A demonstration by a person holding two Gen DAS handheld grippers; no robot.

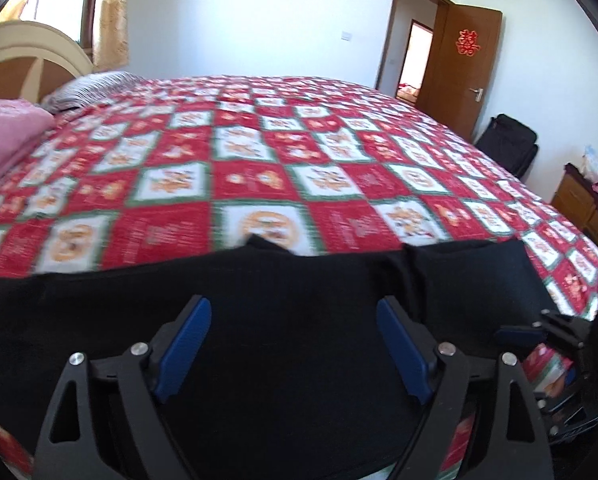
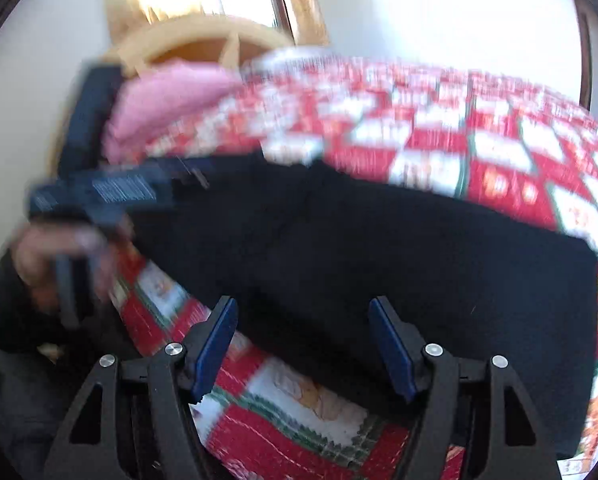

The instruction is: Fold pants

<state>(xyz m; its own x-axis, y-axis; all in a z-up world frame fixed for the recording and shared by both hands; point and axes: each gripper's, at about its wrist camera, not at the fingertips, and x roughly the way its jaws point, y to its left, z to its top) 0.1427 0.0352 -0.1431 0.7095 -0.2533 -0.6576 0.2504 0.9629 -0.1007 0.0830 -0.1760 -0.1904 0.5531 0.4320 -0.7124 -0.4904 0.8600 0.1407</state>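
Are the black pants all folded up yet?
Partly. The pants lie on the quilt as a flat, doubled-looking black band. Nothing is in hand: the left gripper and right gripper hover open over them. Probably one more fold is left.

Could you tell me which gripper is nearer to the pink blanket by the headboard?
Left. The left gripper hangs just below the pink blanket; the right gripper sits farther back over the black pants.

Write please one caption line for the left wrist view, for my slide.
Open left gripper above folded black pants on a red patterned quilt.
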